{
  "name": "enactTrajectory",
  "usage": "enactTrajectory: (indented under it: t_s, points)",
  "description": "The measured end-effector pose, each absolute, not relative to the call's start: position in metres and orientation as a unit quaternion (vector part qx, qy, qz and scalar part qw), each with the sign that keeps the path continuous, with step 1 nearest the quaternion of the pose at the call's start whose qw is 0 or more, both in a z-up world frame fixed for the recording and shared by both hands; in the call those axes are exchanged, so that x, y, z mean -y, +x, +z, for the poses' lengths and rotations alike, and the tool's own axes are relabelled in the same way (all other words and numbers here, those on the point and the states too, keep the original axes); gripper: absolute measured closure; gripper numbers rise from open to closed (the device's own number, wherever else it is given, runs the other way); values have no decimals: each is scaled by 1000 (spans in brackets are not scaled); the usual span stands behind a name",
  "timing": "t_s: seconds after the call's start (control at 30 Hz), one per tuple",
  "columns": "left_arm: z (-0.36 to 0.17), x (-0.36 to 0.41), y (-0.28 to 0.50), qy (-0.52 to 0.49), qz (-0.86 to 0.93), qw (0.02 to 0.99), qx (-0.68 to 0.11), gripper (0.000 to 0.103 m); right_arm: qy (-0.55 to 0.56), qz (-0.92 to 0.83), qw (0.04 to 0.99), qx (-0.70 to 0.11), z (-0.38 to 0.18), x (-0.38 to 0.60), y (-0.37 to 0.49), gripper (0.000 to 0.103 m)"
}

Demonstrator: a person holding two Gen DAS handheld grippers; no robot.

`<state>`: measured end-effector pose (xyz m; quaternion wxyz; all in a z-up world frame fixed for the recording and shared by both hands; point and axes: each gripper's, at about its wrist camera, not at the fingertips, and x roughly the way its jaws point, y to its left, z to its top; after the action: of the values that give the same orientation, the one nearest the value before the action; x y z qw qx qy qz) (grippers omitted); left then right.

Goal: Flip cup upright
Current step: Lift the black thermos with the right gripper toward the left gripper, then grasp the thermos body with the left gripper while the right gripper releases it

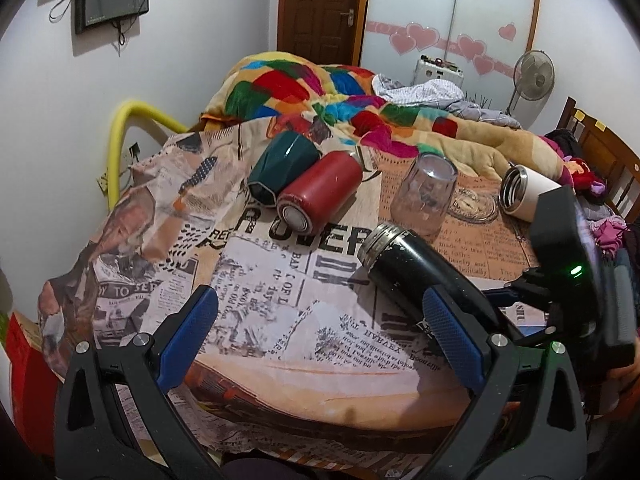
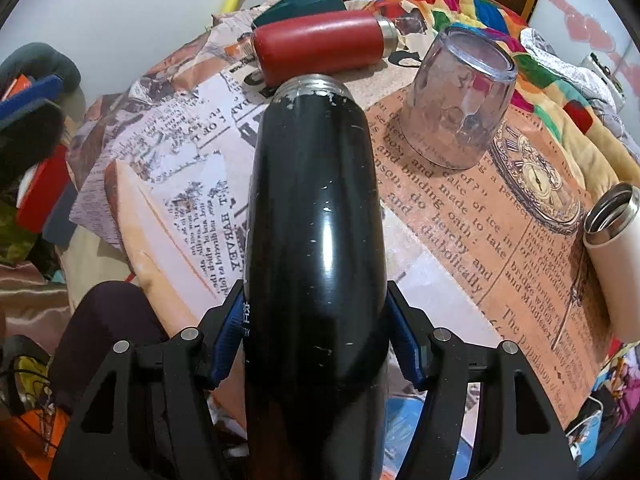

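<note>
A black flask-style cup [image 2: 316, 220] lies along my right gripper [image 2: 316, 320], whose blue pads are shut on its lower body; its steel mouth points away. In the left wrist view the same black cup [image 1: 412, 268] is tilted, mouth up-left, over the newspaper-print tablecloth [image 1: 280, 312]. My left gripper [image 1: 320, 320] is open and empty near the table's front edge, left of the black cup. A red cup [image 1: 316, 192] and a green cup [image 1: 280, 168] lie on their sides at the back. A clear glass [image 1: 426, 196] stands upside down. A white cup [image 1: 528, 194] lies at the right.
A colourful blanket [image 1: 320, 84] is heaped on a bed behind the table. A yellow tube [image 1: 120, 128] curves by the left wall. A wooden chair [image 1: 600, 148] stands at the right. A fan [image 1: 534, 74] stands at the back right.
</note>
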<state>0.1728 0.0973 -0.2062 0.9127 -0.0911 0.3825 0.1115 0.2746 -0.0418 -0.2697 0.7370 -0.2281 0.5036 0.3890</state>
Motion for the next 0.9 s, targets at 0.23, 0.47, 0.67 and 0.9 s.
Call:
enactTrajectory:
  t_s: [0.23,0.47,0.67,0.9]
  points:
    - [-218,-90,188,-111,77,900,-415,0,-209,391,751,-489,-249,57,264,41]
    - [-238,-65,209,-128,26,879,-459,0,-139,356,804,-456,-217,108,248,37]
    - [-257,-56,220,-165,3,851,-499,10,-87,281,859,-419,-199,153,232,28]
    - [-266,-51,237,-144,25,847,-511,12,-40,253,878,-405,-195,175,222,27]
